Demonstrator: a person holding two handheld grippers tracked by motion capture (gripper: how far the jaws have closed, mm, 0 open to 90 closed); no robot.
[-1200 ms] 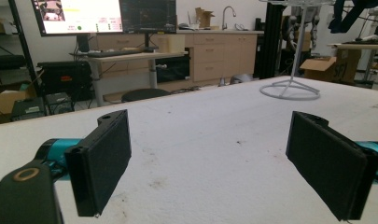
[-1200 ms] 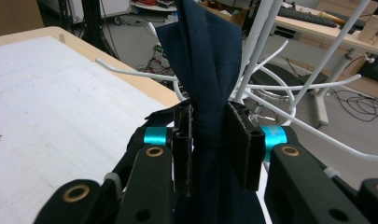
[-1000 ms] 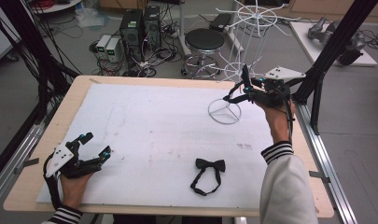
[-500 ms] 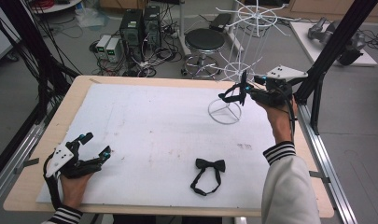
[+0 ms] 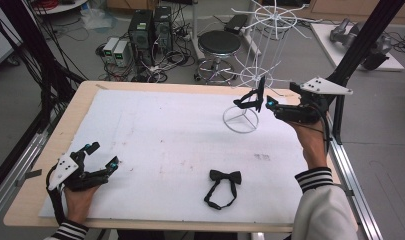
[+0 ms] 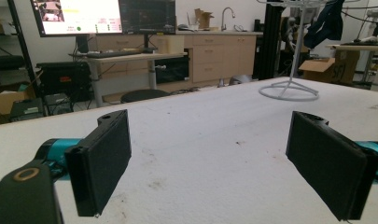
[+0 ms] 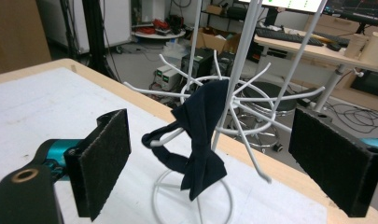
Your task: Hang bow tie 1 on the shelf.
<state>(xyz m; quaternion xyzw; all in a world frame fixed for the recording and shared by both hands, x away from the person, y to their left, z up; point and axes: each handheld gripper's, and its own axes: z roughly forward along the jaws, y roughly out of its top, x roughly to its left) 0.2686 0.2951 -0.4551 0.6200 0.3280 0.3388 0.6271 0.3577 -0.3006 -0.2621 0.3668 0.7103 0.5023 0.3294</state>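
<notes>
A white wire rack stands at the table's far right. A dark bow tie hangs from one of its lower arms, strap looped over the wire, bow drooping. My right gripper is just right of the rack. Its jaws have just been opening, and its pads stand wide apart with the tie ahead of them, untouched. A second black bow tie lies flat near the front edge. My left gripper rests open at the front left, nothing between its pads.
White paper covers the wooden table. A black frame post rises by the right edge, behind my right hand. Beyond the far edge are a stool and computer cases on the floor.
My right gripper has opened and let go of the dark bow tie, then drawn back to the right. The tie now hangs on the rack. My left gripper has not moved.
</notes>
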